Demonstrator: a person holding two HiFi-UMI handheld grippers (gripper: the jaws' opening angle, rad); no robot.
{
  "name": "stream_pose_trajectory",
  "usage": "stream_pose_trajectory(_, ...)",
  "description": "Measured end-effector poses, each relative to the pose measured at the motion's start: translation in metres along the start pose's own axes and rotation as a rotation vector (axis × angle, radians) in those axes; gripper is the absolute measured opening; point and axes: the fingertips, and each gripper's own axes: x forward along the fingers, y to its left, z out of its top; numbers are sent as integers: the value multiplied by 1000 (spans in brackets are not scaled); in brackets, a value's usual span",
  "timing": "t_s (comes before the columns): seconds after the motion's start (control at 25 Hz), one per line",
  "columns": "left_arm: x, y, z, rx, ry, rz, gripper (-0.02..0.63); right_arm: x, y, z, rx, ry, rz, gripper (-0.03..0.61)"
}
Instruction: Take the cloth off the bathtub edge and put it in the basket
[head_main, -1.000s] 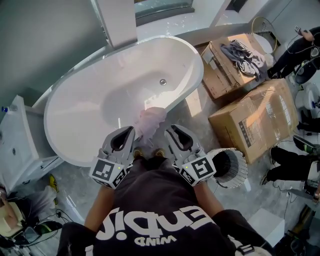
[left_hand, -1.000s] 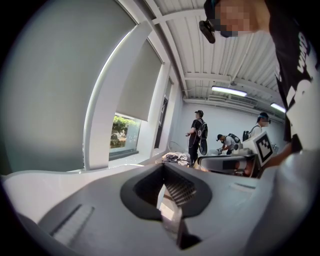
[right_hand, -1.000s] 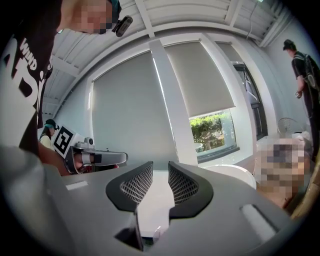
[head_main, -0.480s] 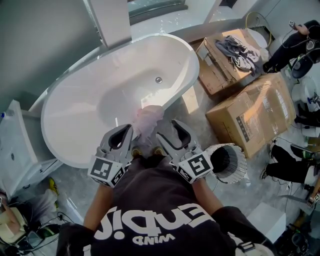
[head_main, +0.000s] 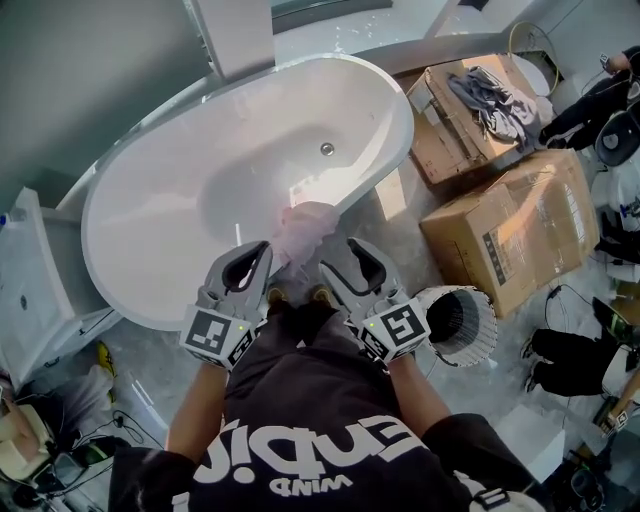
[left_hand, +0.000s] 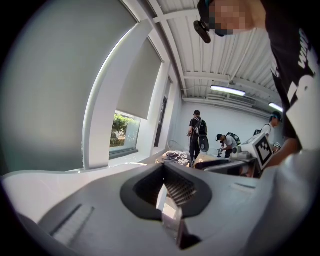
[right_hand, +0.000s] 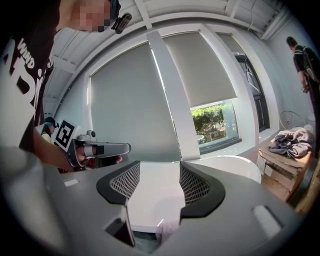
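A pale pink cloth (head_main: 306, 226) hangs over the near edge of the white bathtub (head_main: 160, 240). My right gripper (head_main: 347, 254) is just right of the cloth and open; its jaws have just been opening. In the right gripper view (right_hand: 155, 184) the cloth's top (right_hand: 168, 231) shows low between the jaws, and the pads do not press on it. My left gripper (head_main: 254, 256) hovers just left of the cloth, and its pads (left_hand: 172, 192) look shut with nothing in them. The white ribbed basket (head_main: 458, 326) stands on the floor to my right.
Two cardboard boxes (head_main: 505, 230) stand right of the tub, and the farther one carries a grey garment (head_main: 492, 98). A white cabinet (head_main: 30, 290) sits at the tub's left end. People are at the right edge (head_main: 590, 350), with cables on the floor nearby.
The right gripper's jaws have spread wider, and it has sunk slightly beside the cloth. The cloth stays draped on the tub edge. The left gripper has kept still.
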Motion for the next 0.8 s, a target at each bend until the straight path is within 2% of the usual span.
stream_pose_trajectory(0.2,10,8,-22,10,23,-9,-3,13,-10,-24,11,28,6,245)
stream_pose_trajectory(0.32,17,15,-38,-23,26,-5,-3,26,-17,-36,15,47,9,245)
stream_pose_trajectory(0.56,31,34,-70,-21,52,-12,-2,54,-29,-69,7,74,-7,245)
stream_pose_trajectory(0.8,49,55,-121,-48,87,-33,-2,72,-39,-124,39,132,-30,245)
